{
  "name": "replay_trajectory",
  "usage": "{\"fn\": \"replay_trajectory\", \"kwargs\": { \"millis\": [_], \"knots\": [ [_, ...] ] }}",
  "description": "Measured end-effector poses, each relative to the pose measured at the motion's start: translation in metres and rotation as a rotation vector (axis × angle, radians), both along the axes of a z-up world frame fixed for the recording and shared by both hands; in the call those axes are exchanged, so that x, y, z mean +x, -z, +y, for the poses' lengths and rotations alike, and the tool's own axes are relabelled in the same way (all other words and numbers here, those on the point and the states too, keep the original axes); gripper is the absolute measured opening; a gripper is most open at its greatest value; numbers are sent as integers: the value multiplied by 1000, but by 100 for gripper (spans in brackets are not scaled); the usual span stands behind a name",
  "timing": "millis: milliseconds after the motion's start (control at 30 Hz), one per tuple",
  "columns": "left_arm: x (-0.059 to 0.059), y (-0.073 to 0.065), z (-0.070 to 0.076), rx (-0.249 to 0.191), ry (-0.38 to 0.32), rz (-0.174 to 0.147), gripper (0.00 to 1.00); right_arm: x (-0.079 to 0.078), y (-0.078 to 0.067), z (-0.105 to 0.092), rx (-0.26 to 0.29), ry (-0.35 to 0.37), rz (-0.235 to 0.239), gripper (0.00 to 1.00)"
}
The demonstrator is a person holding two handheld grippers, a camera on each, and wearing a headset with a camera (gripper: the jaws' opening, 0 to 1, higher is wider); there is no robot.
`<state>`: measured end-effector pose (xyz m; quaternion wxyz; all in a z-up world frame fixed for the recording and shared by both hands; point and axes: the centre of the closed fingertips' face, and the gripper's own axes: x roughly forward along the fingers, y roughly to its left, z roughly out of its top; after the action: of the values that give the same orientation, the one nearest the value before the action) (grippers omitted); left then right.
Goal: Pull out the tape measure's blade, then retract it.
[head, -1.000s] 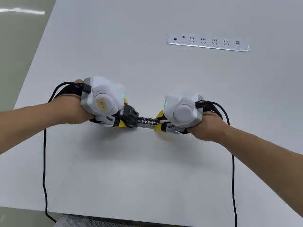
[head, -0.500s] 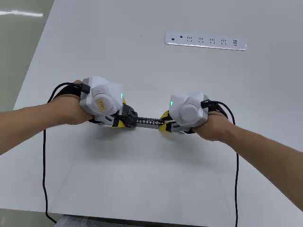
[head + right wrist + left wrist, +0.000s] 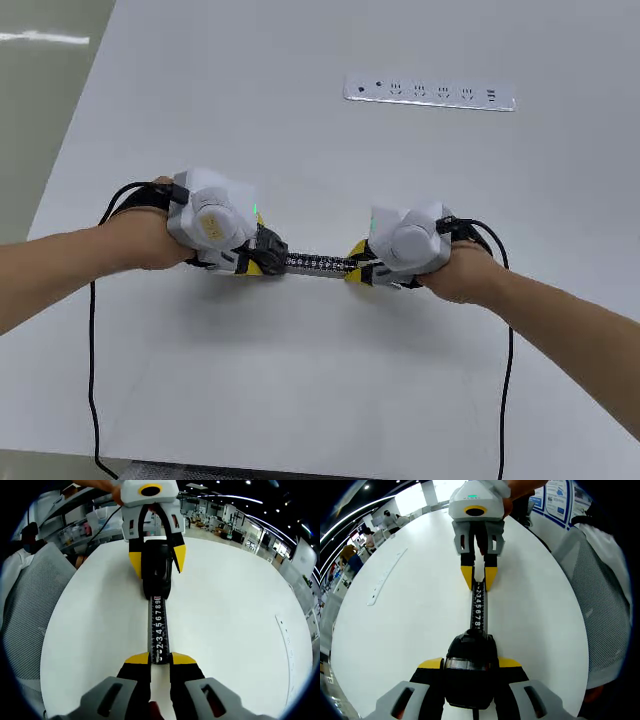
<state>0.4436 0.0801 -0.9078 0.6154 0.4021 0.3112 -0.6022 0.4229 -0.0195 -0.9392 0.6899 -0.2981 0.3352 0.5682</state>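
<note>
The black tape measure case sits clamped between the yellow-tipped jaws of my left gripper, seen in the head view as the left gripper holding the case. A black blade with white numbers runs out of it to the right. My right gripper is shut on the blade's end; in the head view the right gripper sits a short way right of the case. From the right gripper view, the case lies ahead, with the blade showing numbers up to 9.
The work lies on a white table. A white power strip rests toward the far side. Black cables hang from both grippers over the front edge. A person's mesh-clad body is at the table's side.
The right gripper has moved to the right, away from the case, and the blade between the grippers has grown longer. The left gripper stays roughly in place.
</note>
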Motion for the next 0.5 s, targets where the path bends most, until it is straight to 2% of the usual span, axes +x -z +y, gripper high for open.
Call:
{"fn": "replay_trajectory", "kwargs": {
  "millis": [500],
  "knots": [
    [1, 1, 0, 7, 2, 1, 35, -2, 1, -26, -9, 22, 11, 13]
  ]
}}
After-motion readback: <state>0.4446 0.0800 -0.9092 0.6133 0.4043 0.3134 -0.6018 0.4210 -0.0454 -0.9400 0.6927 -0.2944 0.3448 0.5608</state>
